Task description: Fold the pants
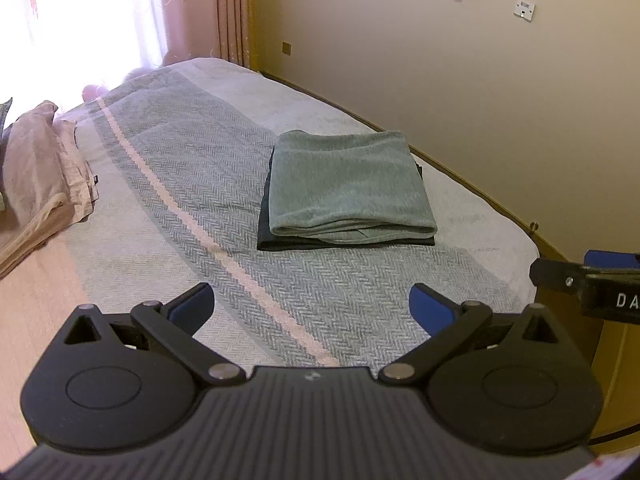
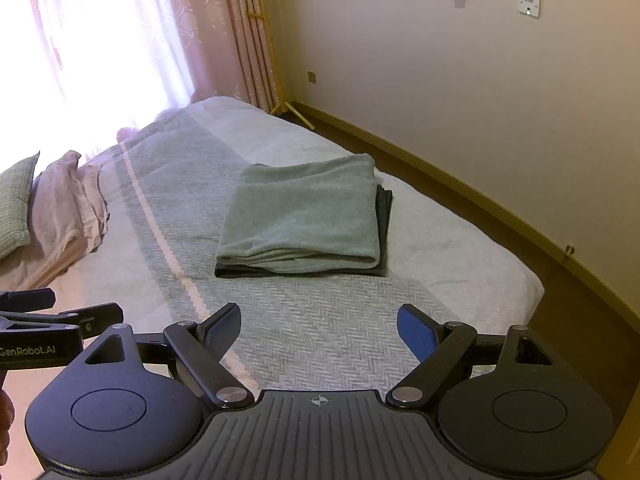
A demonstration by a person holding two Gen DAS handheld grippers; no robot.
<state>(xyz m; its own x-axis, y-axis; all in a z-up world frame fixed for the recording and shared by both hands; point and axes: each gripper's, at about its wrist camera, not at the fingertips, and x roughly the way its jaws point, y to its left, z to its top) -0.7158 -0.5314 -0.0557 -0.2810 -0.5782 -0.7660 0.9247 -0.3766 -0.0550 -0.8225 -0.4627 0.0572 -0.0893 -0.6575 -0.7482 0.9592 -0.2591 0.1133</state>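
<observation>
Sage-green pants (image 1: 352, 184) lie folded into a neat rectangle on a bed, stacked squarely on a darker folded garment (image 1: 280, 242) whose edges peek out beneath. The bed (image 1: 180, 184) wears a grey herringbone cover with a pale stripe running its length; the stack sits on the side of the bed nearer a cream wall, well away from the pink pillows (image 1: 36, 176) at the far left. Both tongs hang above the near end of the bed, short of the stack and touching nothing. The left gripper (image 1: 312, 306) has its blue-padded fingers spread wide and empty, and the right gripper (image 2: 320, 330) is likewise splayed apart with nothing between its pads. Each tool's black body shows at the edge of the other's view, so the two are side by side. Judging by the tidy layers and the folded edge facing the cameras, the folding looks finished or very nearly so, with the hands drawn back. If anything is left, it would call for a light smoothing press on the top layer or squaring of the front edge, taking care not to shift the stack.
</observation>
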